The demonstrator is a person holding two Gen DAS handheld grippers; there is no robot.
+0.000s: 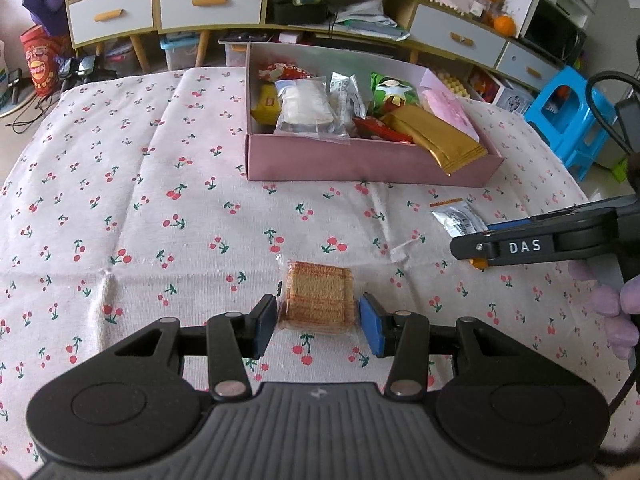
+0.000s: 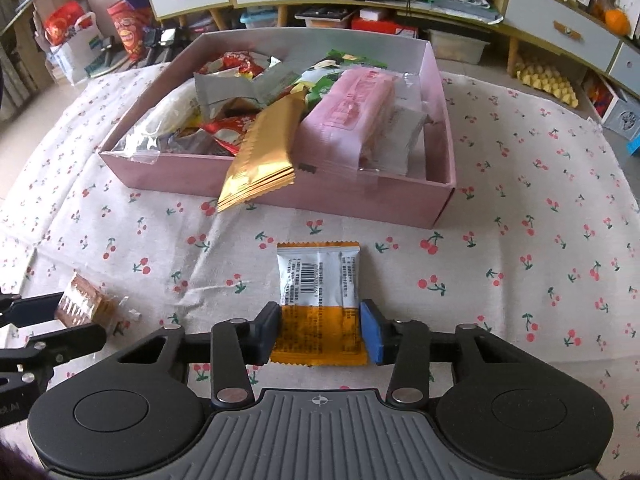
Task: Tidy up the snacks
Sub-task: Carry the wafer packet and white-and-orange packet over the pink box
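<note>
On the tablecloth (image 1: 140, 200), the snack box (image 1: 360, 160) lies at twelve o'clock, the cracker pack (image 1: 318, 296) at six between the left gripper (image 1: 318, 322) pads, the sachet (image 2: 320, 300) toward three o'clock between the right gripper (image 2: 320, 330) pads.

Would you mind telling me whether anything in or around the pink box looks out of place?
Yes: the gold packet lies tilted over the front wall of the pink box, its lower end overhanging outside rather than lying inside with the other snacks.
</note>
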